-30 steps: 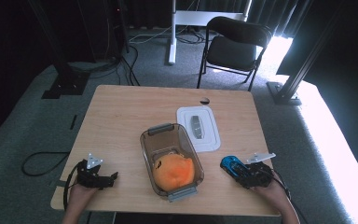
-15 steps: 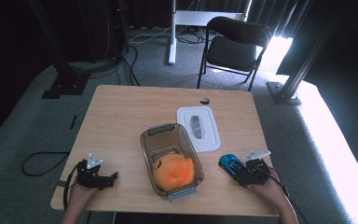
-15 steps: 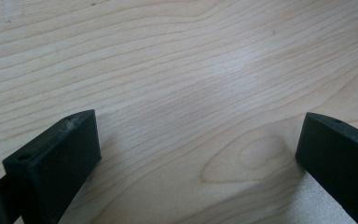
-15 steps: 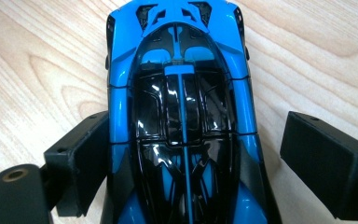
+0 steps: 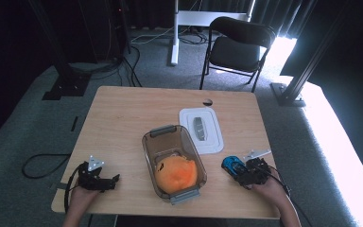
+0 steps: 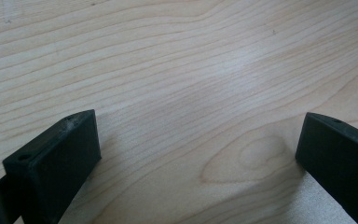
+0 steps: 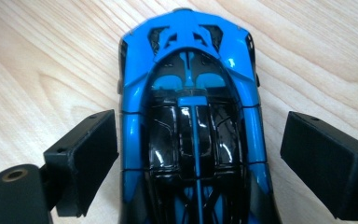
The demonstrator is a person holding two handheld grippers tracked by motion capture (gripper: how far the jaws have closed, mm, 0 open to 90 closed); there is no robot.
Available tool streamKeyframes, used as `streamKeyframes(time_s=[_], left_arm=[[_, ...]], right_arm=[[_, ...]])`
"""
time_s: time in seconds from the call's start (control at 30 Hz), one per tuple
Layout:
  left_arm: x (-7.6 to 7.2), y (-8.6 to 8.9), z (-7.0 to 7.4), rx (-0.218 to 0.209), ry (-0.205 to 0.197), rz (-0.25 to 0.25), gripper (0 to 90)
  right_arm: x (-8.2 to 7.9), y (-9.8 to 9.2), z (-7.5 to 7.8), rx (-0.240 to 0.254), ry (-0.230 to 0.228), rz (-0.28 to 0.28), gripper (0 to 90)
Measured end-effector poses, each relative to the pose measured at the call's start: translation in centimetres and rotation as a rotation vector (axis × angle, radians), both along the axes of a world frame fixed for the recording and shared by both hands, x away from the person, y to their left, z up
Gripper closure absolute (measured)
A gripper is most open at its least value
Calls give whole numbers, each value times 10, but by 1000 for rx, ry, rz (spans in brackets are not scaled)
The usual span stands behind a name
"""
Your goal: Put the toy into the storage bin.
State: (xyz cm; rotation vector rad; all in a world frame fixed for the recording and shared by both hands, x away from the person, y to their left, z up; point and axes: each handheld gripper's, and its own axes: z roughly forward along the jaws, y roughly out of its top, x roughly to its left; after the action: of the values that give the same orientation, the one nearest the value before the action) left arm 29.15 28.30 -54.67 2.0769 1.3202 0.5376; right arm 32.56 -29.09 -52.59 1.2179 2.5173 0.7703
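Blue toy car on the wooden table (image 5: 123,118), between our spread right jaws.

We saw the clear container (image 5: 157,146) holding an orange lump (image 5: 176,173) mid-table, its white lid (image 5: 215,142) just beyond; the toy car (image 7: 191,116), glossy blue with a black canopy and blue centre stripe, sat near the table's front right; our right gripper (image 7: 198,158) straddled it, jaws just opened, pads apart from its sides; our left gripper (image 6: 191,154) rested front left, jaws spread over bare wood.
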Motion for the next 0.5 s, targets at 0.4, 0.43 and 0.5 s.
streamKeyframes(time_s=[0.4, 0.43, 0.5], left_arm=[[0, 0, 0, -1, -1, 0, 1], [0, 0, 0, 0, 0, 0, 1], [0, 0, 0, 1, 0, -1, 1]], right_arm=[[2, 5, -8, 3, -18, 11, 145], [1, 4, -8, 12, -26, 8, 152], [-2, 2, -9, 37, -54, 2, 219]])
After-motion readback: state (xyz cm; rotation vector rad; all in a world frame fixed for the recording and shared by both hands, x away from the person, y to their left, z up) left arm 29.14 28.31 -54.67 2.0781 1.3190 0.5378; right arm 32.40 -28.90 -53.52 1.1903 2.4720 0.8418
